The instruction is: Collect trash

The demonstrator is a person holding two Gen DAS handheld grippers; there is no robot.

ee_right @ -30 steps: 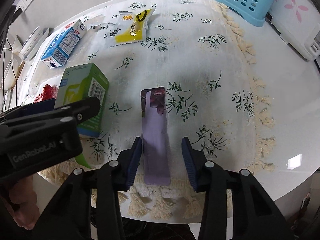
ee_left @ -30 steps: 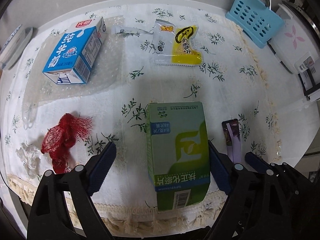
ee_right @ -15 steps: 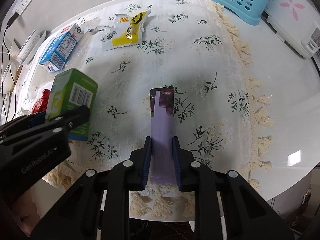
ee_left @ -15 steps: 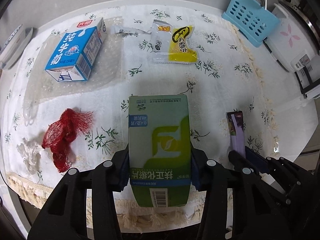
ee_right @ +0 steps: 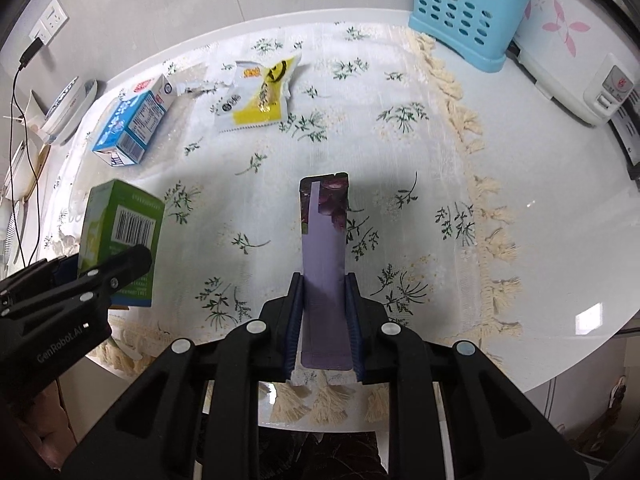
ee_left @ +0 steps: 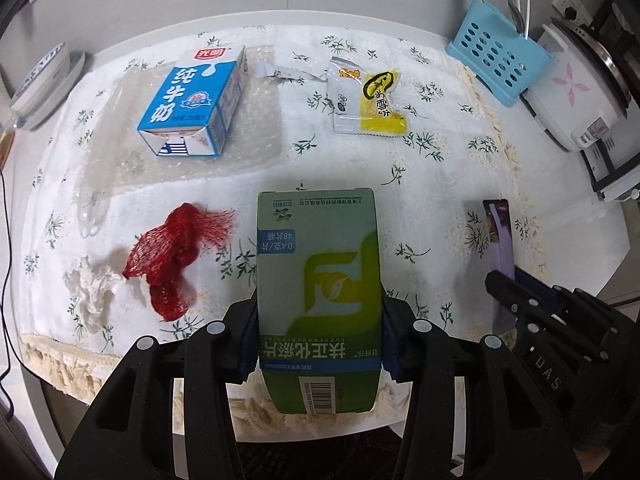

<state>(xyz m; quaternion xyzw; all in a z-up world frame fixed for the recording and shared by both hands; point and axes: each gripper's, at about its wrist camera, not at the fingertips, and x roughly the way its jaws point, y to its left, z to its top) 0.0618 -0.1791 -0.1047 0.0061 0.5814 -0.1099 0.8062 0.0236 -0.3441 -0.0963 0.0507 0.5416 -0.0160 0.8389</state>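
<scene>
Holding both pickups: my left gripper [ee_left: 320, 320] fingers clamp the green box [ee_left: 318, 292], right gripper [ee_right: 323, 320] pinches the purple sachet [ee_right: 323, 264]. Next I need a bin; none visible. Milk carton [ee_left: 196, 100] waits at 11 o'clock.

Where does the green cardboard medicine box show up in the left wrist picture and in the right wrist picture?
Left wrist view: green cardboard medicine box at bottom centre, clamped in the left gripper.
Right wrist view: same box at the left edge, barcode facing up.
Shared landmark: light blue perforated plastic basket, upper right in both.
</scene>
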